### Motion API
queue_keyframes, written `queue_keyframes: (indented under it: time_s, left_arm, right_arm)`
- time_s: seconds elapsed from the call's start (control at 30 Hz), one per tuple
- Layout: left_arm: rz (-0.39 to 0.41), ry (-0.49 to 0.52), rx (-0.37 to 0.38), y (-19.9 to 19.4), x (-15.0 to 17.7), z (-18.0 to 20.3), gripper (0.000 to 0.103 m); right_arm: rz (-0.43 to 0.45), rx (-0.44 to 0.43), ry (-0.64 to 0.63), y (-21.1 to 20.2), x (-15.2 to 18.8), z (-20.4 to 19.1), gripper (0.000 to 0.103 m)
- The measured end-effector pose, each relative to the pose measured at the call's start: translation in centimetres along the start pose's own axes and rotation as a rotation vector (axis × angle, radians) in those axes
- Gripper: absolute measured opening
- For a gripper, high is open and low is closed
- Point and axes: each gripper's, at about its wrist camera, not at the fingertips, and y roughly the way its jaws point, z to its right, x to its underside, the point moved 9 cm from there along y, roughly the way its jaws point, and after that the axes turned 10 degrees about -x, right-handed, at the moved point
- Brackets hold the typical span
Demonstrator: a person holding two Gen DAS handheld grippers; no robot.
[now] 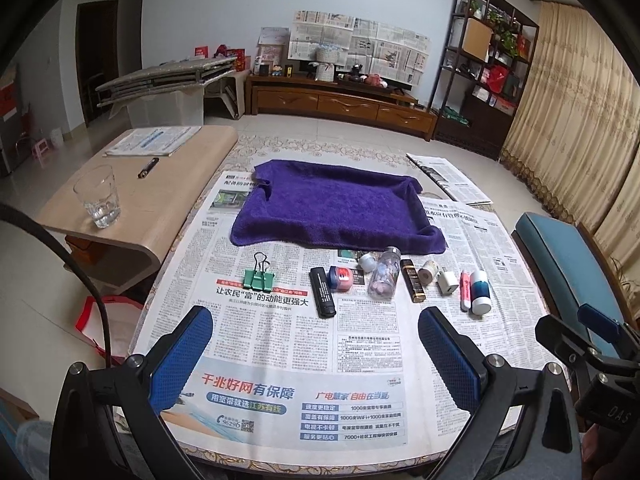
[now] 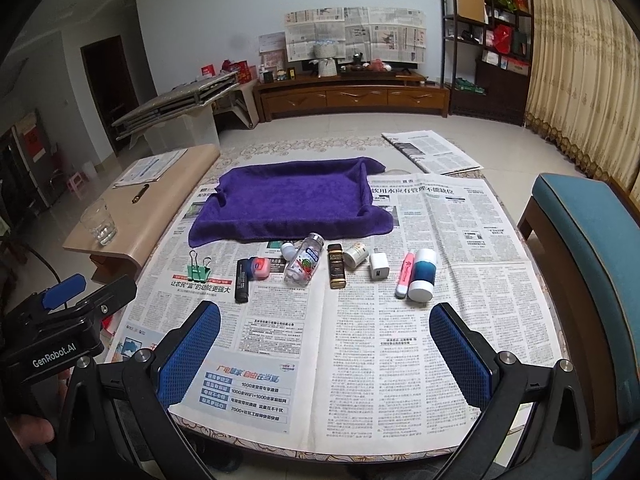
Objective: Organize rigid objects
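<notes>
1. The left gripper [image 1: 316,344] hung over the near edge of the table [image 1: 224,454], its blue-padded jaws wide apart and holding nothing.
2. The right gripper [image 2: 325,340] hung beside it, jaws likewise wide apart and empty, over the newspaper [image 2: 400,360] that covered the table.
3. Beyond the jaws, a row of small things lay on the newspaper, from left to right: a green binder clip [image 1: 260,276], a black lighter [image 1: 322,293], a red and blue jar [image 1: 340,279] touching the lighter, a clear bottle [image 1: 385,275] on its side with a small white cap [image 1: 367,261] just beside its neck, a dark brown tube [image 1: 412,281], a small white roll [image 1: 428,271], a white charger plug [image 1: 447,282], a pink marker [image 1: 465,290] and a blue and white container [image 1: 479,292] touching the marker.
4. Behind the row, a purple towel [image 1: 336,208] lay spread with its edges turned up like a shallow tray.
5. To the left, a side table [image 1: 160,184] carried a glass [image 1: 97,196], a dark pen [image 1: 148,167] and papers [image 1: 154,141].
6. To the right stood a blue chair [image 2: 588,248].
</notes>
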Motion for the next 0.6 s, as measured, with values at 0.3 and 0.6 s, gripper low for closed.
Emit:
queue_keyframes:
  time_s: [0.3,0.6]
  left_arm:
    - [0.007,-0.006,0.003,0.2,-0.1,0.3,0.103]
    - [0.011,0.015,0.011,0.6,0.3,-0.3,0.103]
  right_arm:
    - [-0.007,-0.011,-0.017,0.8,0.1,0.1,0.103]
    - [-0.02,-0.008,0.003,1.9,0.5,0.7,0.103]
